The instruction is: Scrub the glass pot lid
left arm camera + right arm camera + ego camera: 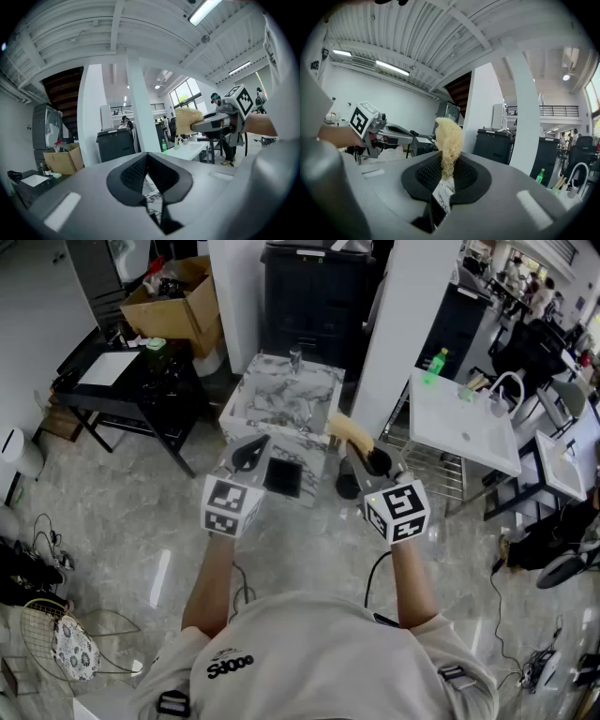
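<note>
The person stood before a marble sink (319, 390) with both grippers raised at chest height, well above it. The right gripper (367, 461) had its jaws clamped on a pale yellow, fibrous scrubber (351, 430), which stuck up out of the pads like a tuft. The left gripper (250, 455) was beside it, apart from it. Its jaws were together at the tips with nothing between them.

I could not find the lid. It was not in either gripper, no view showed it plainly, and I could not make out what lay in the sink. The dark square (283, 476) just past the left gripper was too unclear to name. A white basin (464, 432) stood off to the right with only a green bottle (434, 365) near its back edge.

As far as I could judge, the scrubbing had not started. The tool was in hand, which was the only step done. The lid had yet to be found, steadied with the free left gripper and rubbed over with the scrubber.
</note>
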{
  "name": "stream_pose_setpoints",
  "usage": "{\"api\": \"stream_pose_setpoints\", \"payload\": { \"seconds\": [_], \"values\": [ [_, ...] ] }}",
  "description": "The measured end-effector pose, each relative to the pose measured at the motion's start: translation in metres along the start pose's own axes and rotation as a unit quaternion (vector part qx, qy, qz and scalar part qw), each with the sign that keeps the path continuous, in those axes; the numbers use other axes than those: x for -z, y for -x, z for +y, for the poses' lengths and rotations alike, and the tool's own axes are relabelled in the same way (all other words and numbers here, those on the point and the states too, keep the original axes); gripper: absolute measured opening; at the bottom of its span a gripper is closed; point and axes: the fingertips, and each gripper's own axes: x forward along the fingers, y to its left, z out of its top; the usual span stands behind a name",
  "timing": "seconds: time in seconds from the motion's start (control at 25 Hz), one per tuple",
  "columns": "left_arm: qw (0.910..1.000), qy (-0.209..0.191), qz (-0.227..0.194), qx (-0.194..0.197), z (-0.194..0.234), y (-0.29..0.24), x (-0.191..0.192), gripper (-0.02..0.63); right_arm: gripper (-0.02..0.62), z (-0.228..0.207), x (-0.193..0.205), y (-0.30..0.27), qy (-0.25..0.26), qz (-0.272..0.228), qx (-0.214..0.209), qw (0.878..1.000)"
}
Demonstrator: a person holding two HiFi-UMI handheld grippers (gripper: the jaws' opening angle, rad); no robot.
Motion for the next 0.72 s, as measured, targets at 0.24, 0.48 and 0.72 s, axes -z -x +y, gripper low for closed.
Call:
{"api": "stream_pose_setpoints", "payload": {
  "seconds": [0.24,0.48,0.72],
  "values": [
    [1.0,0.002,-0.001,-0.005,0.003,0.009,0.0,0.011,0.034,0.005,0.001,0.001,-0.003,0.002,0.002,1.0],
    [0.9999,0.002,0.009,-0.01,0.009,0.021,0.011,0.01,0.037,0.013,-0.001,-0.001,-0.015,-0.008,-0.001,1.0],
    [0.9999,0.01,0.005,-0.01,0.024,0.039,0.015,0.009,0.037,0.035,0.0,-0.008,-0.02,0.0,0.0,1.0]
  ]
}}
